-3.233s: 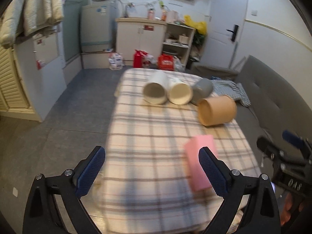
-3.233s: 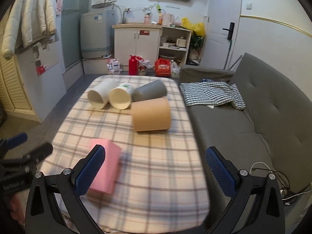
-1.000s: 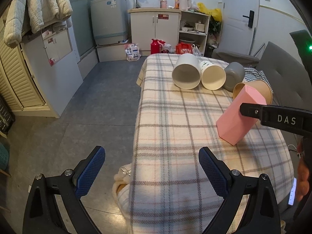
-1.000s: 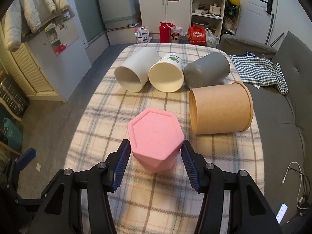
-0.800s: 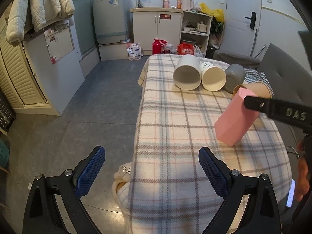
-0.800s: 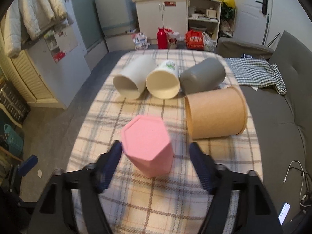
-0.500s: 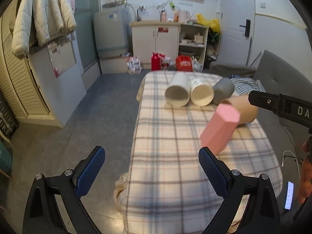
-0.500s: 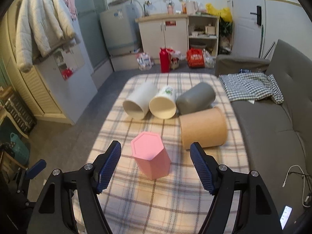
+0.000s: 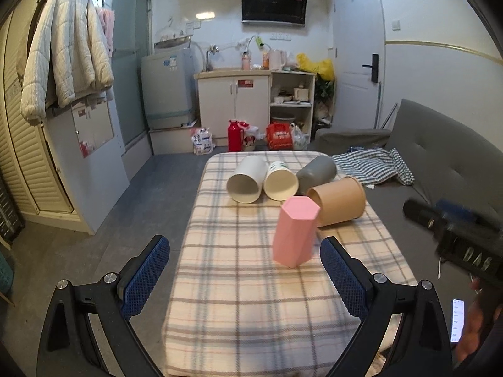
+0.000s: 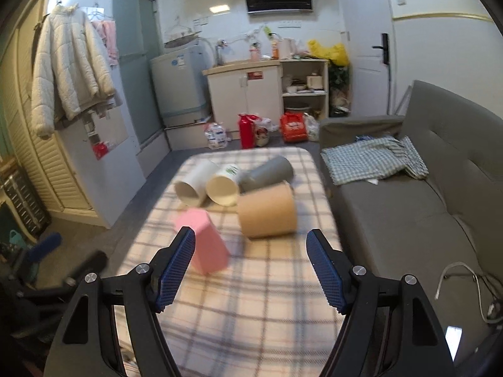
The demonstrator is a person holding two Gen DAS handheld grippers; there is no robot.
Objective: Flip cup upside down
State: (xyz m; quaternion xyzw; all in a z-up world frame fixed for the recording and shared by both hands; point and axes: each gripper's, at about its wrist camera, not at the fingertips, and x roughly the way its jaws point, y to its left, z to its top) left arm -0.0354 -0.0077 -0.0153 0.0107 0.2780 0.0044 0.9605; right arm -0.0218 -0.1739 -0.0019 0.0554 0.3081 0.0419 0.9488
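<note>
Standing inverted at the tablecloth's [image 9: 239,286] center, closed base up, the pink hexagonal cup [image 9: 295,230] looks flipped already; four cups at twelve o'clock lie sideways. Both grippers [image 9: 245,279] [image 10: 251,267] gape, empty.

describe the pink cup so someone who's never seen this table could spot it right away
Find the low table covered with a plaid cloth beside the grey sofa. Four round cups lie on their sides at its far end; just in front of the tan paper cup stands the pink hexagonal cup. It is the only one standing, closed flat end up, the only pink one, and it has flat facets.
</note>
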